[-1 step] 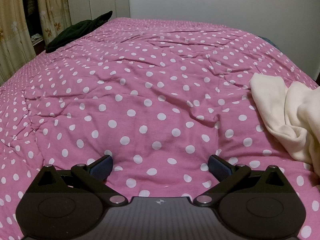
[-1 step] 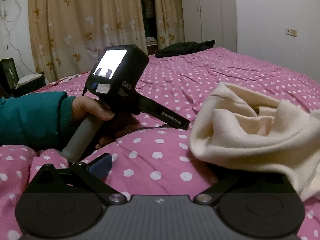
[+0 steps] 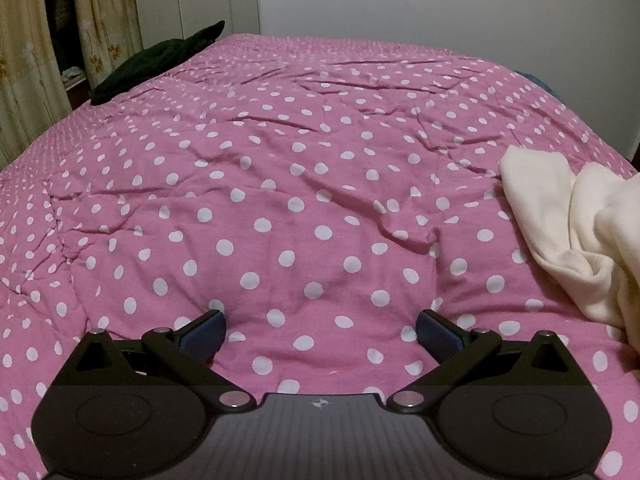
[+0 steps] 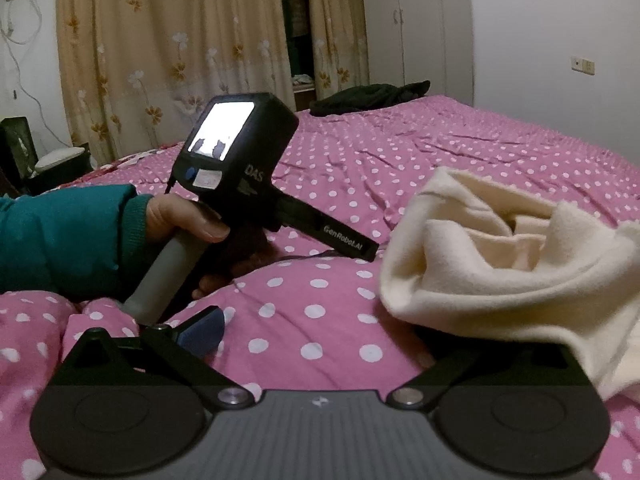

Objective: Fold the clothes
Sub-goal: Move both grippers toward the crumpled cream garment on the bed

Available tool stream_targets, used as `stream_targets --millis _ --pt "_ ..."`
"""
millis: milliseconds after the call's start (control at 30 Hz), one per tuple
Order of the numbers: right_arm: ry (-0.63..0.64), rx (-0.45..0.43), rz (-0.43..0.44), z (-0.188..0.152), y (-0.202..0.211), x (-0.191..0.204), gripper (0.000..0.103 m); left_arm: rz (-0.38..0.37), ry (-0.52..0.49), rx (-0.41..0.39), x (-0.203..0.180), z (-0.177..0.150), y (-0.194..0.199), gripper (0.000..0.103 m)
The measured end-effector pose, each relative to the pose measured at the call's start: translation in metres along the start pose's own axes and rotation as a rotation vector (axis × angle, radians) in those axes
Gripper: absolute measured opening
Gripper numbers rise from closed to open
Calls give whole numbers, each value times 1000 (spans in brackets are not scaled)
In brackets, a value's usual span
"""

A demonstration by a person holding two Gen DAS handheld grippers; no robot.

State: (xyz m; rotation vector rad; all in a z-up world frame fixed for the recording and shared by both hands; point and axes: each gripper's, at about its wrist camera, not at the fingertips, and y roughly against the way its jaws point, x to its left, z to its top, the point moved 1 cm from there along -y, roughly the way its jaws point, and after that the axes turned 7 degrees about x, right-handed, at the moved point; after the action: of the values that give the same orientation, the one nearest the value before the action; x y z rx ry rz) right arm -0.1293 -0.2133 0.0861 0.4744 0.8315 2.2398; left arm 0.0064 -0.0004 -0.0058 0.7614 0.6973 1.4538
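A crumpled cream garment [image 3: 580, 236] lies on the pink polka-dot bedspread [image 3: 304, 184] at the right. In the right wrist view the cream garment [image 4: 500, 264] drapes over my right gripper's right finger and hides it. My left gripper [image 3: 320, 330] is open and empty, its fingers resting low on the bedspread, left of the garment. My right gripper [image 4: 320, 336] is open wide; only its left blue pad [image 4: 202, 330] shows. The left gripper's body [image 4: 240, 152] shows in the right wrist view, held by a hand in a teal sleeve.
A dark garment [image 3: 156, 62] lies at the bed's far left corner. Floral curtains [image 4: 168, 52] and a white wardrobe [image 4: 416, 24] stand beyond the bed. A white wall [image 3: 460, 4] runs behind it.
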Motion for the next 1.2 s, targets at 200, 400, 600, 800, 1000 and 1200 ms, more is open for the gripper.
stream_targets --millis 200,400,600,800,1000,1200 --pt "7 -47 -6 -3 9 -1 103 5 -24 7 -3 2 8 103" --pt "24 -73 -37 -7 26 3 103 -20 -33 13 -12 13 31 103" --pt "-108 -68 -166 -10 39 -9 103 -68 -83 25 -29 14 66 103" --pt "-268 -89 -233 -12 44 -23 103 -110 -135 17 -45 14 94 103" --pt "-338 -125 -319 -3 55 -22 103 -157 -141 68 -60 11 106 103" --pt "-477 -109 -374 -6 61 -34 103 -167 -151 110 -74 -5 106 103"
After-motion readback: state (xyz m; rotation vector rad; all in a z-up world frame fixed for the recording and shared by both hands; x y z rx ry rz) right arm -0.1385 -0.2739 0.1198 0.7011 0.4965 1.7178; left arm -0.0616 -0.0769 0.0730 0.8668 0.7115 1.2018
